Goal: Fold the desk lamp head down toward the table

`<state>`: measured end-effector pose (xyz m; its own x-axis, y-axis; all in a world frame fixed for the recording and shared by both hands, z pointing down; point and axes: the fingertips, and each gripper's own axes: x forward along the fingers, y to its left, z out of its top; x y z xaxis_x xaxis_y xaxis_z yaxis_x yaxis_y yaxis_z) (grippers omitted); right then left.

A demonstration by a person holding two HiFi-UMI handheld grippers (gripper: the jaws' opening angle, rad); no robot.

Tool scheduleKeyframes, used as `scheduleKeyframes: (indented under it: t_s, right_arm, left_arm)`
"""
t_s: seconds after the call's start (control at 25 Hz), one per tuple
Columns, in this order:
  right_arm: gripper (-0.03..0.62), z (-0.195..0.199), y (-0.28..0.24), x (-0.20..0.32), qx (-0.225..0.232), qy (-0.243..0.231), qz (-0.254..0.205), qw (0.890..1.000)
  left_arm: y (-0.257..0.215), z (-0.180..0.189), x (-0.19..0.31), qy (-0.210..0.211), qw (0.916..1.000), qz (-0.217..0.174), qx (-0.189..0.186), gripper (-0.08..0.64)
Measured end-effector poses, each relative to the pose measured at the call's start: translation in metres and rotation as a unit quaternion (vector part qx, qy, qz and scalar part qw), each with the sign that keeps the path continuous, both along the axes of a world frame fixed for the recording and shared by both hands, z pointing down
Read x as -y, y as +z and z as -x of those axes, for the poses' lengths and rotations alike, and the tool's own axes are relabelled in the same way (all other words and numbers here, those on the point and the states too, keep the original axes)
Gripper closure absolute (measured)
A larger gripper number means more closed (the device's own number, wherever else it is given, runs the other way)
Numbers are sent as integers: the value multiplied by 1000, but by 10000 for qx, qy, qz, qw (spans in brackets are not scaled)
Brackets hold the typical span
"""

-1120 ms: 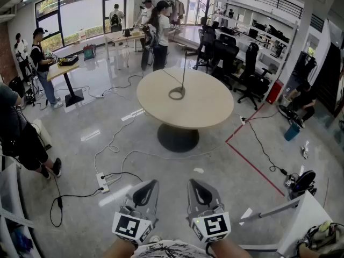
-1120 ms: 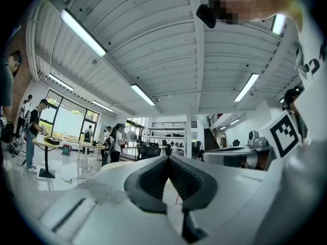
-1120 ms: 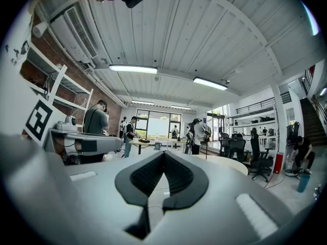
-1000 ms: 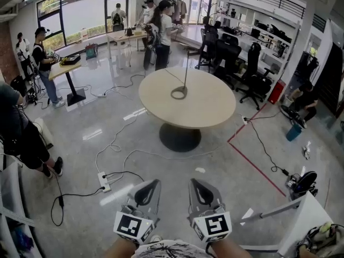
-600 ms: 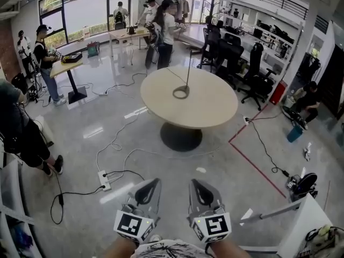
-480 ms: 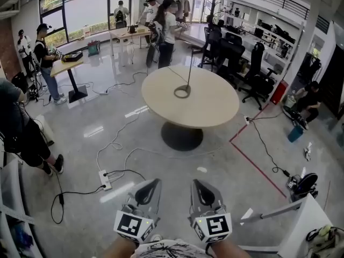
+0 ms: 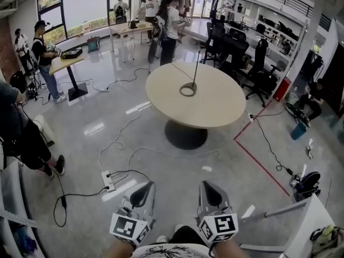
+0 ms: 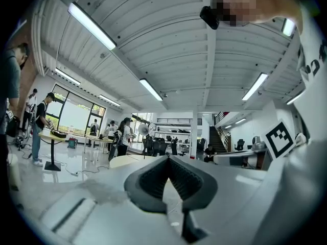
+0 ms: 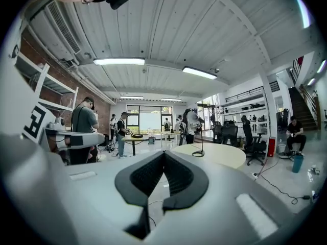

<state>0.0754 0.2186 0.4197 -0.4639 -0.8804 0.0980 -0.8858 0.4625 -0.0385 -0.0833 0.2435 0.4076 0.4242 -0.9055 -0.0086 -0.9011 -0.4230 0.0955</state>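
- A person stands on a glossy grey floor and holds two grippers low, close to the body, side by side.
- The left gripper has its jaws drawn together, tips meeting, with nothing between them.
- The right gripper is the same: jaws closed tip to tip on nothing.
- The desk lamp is well apart from both grippers, across the floor, on a round beige table.
- The lamp has a ring-shaped base flat on the tabletop and a thin stem rising upright from it.
- Neither gripper touches the lamp or the table.
- Black office chairs stand beyond the table.
- Several people stand at desks further back.
- A white power strip with cables lies on the floor to the left of the grippers.
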Motion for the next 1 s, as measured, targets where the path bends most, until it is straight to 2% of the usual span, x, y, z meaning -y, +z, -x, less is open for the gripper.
scheduleKeyframes:
  t_s: [0.16,0.4,0.72,1.0]
  right_arm:
    - [584,0,2,39,-41,-5,28,10000]
    - [584,-9,11,134,-115,-77,-14,9999]
    - [584,-26,-5,274,-15,-403,-47,9992]
    - [584,-27,-12,362,58,-500,-46,9987]
  left_arm:
    - [9,10,31,-93,9999,111,-21,554]
    - [15,13,116,-226,9997,19,-7,554]
    - [2,-10,256,-419,9991,-14,3,554]
    - [5,-27,339,-218,9997,82,-1,554]
